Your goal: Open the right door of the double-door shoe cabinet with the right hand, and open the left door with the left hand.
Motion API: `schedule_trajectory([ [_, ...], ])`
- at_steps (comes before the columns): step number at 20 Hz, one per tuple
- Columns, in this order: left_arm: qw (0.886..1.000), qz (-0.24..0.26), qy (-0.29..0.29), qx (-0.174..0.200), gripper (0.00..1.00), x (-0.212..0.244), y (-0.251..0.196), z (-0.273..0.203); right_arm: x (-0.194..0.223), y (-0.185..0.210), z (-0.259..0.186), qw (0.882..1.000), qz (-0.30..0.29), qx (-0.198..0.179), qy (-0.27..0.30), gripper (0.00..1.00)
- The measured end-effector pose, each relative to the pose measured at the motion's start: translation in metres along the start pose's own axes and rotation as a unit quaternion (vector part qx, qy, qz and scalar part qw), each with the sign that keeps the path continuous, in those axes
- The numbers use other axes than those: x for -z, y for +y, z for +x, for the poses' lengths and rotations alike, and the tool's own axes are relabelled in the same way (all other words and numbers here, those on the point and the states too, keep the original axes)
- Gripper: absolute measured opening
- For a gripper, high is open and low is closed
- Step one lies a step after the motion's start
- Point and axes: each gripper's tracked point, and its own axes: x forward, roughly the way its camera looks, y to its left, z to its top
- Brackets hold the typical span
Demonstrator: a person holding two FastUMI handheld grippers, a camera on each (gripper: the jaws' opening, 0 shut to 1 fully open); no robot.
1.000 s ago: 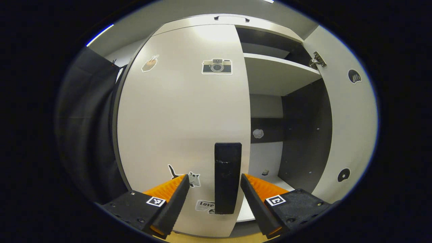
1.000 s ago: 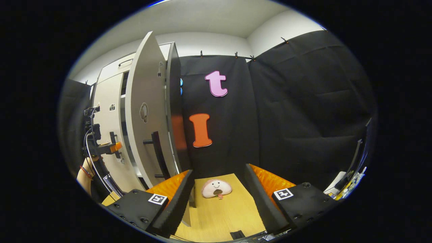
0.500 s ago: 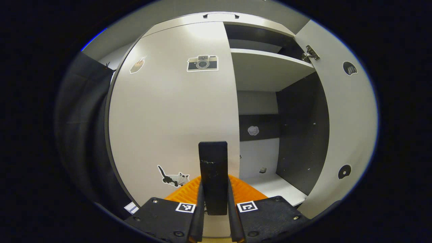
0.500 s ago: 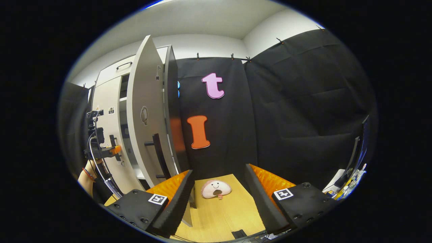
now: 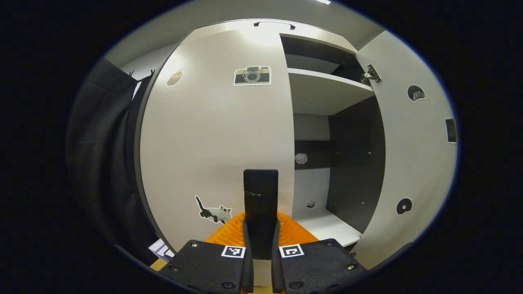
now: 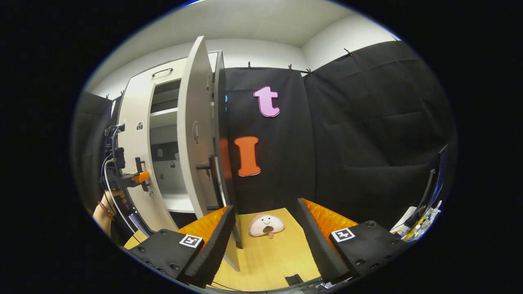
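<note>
I've got the flat black bar handle of the smooth white L door pinched by the L gripper; 1 s ago its fingers were spread. R door hangs open, further than before; R gripper spread, empty, over wood floor w/ soft round plush.

Black cloth walls hang below a white ceiling, enclosing a light wooden floor.

Bright overhead light, fisheye-warped edges
</note>
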Motion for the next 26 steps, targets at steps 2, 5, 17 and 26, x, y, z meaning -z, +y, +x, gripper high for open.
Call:
schedule_trajectory([
  [2, 1.000, -0.003, -0.001, 0.009, 0.17, 0.002, 0.003, -0.011, 0.001, 0.007, -0.002, 1.000, -0.001, -0.004, -0.004, 0.99],
  [5, 1.000, -0.006, 0.002, 0.024, 0.17, 0.004, 0.007, -0.023, 0.000, 0.013, -0.004, 1.000, -0.001, -0.002, -0.006, 0.89],
  [17, 0.996, -0.023, 0.003, 0.082, 0.15, 0.009, 0.031, -0.070, -0.007, 0.026, -0.011, 0.999, 0.003, 0.029, -0.030, 0.89],
  [26, 0.999, -0.008, -0.003, 0.036, 0.12, 0.006, 0.071, -0.085, -0.010, 0.028, -0.007, 0.999, -0.005, 0.030, -0.033, 0.89],
])
